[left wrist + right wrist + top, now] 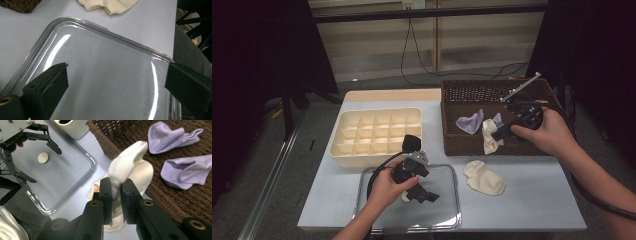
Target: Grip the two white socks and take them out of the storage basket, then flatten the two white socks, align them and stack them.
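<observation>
Blue-grey table: right gripper [116, 192] jaws pinching cream sock [127, 162] over basket rim [100, 138], left gripper [115, 82] jaws spread.

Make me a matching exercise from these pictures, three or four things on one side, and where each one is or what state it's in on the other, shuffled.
Things:
1. cream sock
2. purple socks
3. second cream sock
4. left gripper

Places or states:
A. lying flat on the table beside the clear tray
B. open above the clear tray
C. pinched by the right gripper at the wicker basket rim
D. lying loose in the wicker basket

Pairs: 1-C, 2-D, 3-A, 4-B
</observation>
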Demonstrator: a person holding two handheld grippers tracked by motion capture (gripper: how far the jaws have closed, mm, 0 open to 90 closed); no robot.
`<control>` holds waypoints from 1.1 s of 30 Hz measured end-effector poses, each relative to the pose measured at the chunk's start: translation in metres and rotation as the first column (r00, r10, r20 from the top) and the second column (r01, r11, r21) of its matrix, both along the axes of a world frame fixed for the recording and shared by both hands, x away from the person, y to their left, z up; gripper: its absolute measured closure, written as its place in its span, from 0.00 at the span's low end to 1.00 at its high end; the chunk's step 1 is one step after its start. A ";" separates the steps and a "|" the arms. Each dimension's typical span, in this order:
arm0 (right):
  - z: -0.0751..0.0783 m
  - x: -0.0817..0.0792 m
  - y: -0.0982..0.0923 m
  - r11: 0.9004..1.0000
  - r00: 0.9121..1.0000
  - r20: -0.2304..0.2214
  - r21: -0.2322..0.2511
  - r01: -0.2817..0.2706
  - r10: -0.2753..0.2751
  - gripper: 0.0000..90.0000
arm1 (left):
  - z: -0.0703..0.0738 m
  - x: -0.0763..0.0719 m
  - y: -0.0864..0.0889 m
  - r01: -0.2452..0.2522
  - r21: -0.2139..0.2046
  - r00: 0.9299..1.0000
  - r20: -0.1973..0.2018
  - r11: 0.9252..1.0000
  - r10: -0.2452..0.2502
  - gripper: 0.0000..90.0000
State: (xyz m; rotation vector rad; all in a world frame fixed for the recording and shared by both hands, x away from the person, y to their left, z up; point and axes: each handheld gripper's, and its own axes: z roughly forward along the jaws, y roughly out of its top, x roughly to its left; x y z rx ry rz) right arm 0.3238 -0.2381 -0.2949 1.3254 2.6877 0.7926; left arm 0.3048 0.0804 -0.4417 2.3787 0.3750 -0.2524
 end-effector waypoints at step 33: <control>-0.080 -0.023 0.013 0.998 0.998 -0.029 0.032 -0.047 0.048 0.41 | -0.004 -0.001 -0.003 -0.005 0.008 1.000 -0.006 1.000 0.005 0.05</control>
